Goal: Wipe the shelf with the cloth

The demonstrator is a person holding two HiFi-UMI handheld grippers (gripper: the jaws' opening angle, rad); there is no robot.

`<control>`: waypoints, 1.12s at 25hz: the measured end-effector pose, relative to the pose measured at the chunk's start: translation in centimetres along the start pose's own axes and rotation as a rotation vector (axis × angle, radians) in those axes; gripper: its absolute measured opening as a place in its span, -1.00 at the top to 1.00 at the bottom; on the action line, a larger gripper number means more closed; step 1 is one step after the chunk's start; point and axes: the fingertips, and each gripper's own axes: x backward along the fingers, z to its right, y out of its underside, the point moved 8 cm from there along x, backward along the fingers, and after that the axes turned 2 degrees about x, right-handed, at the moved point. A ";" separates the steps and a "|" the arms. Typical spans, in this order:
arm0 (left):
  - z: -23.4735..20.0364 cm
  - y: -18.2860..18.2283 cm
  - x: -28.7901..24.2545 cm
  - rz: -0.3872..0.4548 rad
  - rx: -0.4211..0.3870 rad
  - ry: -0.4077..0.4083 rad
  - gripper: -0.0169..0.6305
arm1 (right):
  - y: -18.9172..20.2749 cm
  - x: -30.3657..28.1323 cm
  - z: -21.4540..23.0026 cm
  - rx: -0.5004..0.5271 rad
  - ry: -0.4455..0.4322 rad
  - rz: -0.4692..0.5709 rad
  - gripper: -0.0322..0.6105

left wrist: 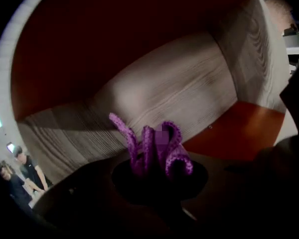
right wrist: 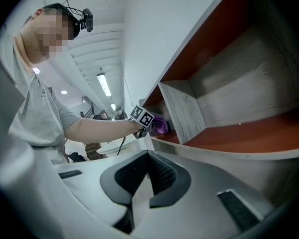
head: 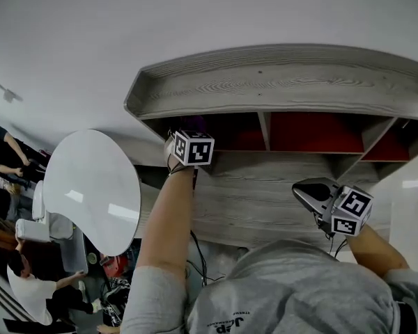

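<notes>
The shelf [head: 279,82] is grey wood with red-lined compartments. My left gripper [head: 187,143] reaches into the leftmost compartment, and only its marker cube and the arm show in the head view. In the left gripper view that gripper [left wrist: 157,172] is shut on a purple cloth [left wrist: 157,151], whose folds stick up in front of the grey back panel [left wrist: 179,93]. From the right gripper view the cloth [right wrist: 161,125] shows beside the left gripper [right wrist: 142,119]. My right gripper [head: 303,190] hangs shut and empty before the lower front board, right of centre [right wrist: 145,177].
An upright divider [head: 265,132] separates the left compartment from the red middle one [head: 313,132]. A round white table [head: 90,186] stands lower left, with people [head: 35,291] beyond it. A black cable [head: 198,256] hangs below the shelf.
</notes>
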 end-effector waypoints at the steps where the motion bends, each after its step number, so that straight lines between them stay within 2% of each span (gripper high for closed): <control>1: -0.1 -0.1 -0.9 -0.031 -0.015 -0.010 0.77 | -0.1 0.0 0.1 0.007 0.007 0.003 0.87; 5: 0.2 0.2 -3.8 -0.137 -0.098 -0.029 0.76 | -1.3 -0.3 -0.1 0.038 -0.001 0.028 0.87; 8: 1.1 0.4 -5.4 -0.200 -0.154 -0.011 0.76 | -1.8 -0.5 -0.5 0.053 -0.011 0.030 0.87; 10: 1.3 0.5 -6.0 -0.221 -0.131 0.021 0.75 | -1.9 -0.4 -0.7 0.053 -0.011 0.030 0.87; 13: 1.7 0.3 -5.9 -0.230 -0.044 0.112 0.75 | -1.9 0.3 -0.5 0.041 0.000 0.035 0.87; 15: 3.3 -0.8 -5.4 -0.186 -0.039 0.183 0.75 | -1.9 0.9 -0.2 0.032 0.010 0.038 0.87; 17: 6.2 -2.6 -4.3 -0.098 -0.059 0.277 0.74 | -1.8 1.3 0.0 0.031 0.020 0.035 0.87; 22: 13.6 -6.2 -1.1 0.068 -0.147 0.525 0.74 | -1.7 2.3 0.0 0.029 0.036 0.036 0.87; 26: 15.7 -6.6 0.2 0.160 -0.221 0.682 0.73 | -1.5 2.6 -0.3 0.022 0.044 0.033 0.87; 28: 16.0 -6.8 0.7 0.209 -0.233 0.726 0.73 | -1.4 2.5 -0.5 0.017 0.049 0.028 0.87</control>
